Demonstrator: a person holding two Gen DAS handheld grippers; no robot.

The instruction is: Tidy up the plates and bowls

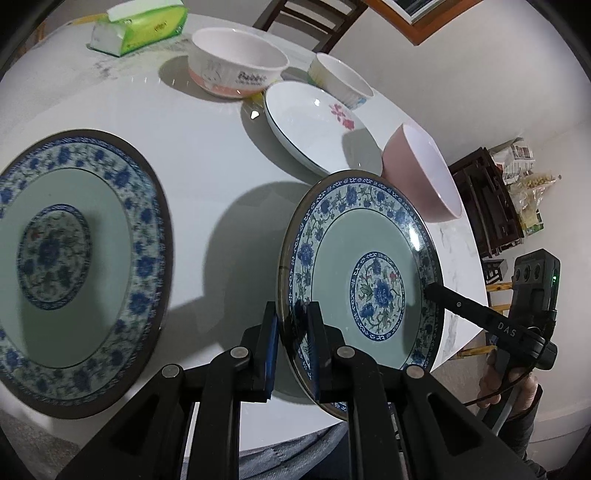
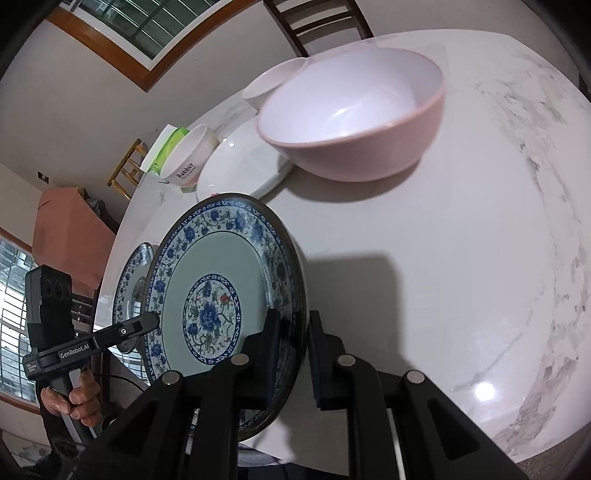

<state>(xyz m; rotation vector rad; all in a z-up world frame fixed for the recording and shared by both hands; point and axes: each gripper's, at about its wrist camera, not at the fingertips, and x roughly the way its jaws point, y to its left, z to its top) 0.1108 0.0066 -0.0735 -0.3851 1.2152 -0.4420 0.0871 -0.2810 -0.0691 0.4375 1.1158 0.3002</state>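
The left gripper (image 1: 293, 325) is pinching the rim of a blue flowered plate (image 1: 364, 280), with one finger on the face and the other on the back. The right gripper (image 2: 293, 332) is pinching the opposite edge of this same plate (image 2: 221, 291) in the same way. The plate is tilted and held between the two grippers, above the white marble table (image 1: 207, 155).

To the left of the left fingers, a second blue flowered plate (image 1: 74, 266) lies flat on the table. Beyond the fingers stand a pink bowl (image 1: 424, 181), a white plate with a red flower (image 1: 314, 129), a white bowl with a rabbit picture (image 1: 236, 66) and a small white bowl (image 1: 340, 79). A green tissue pack (image 1: 140, 27) lies further back.

A hand (image 2: 83, 398) holds the left gripper's handle.
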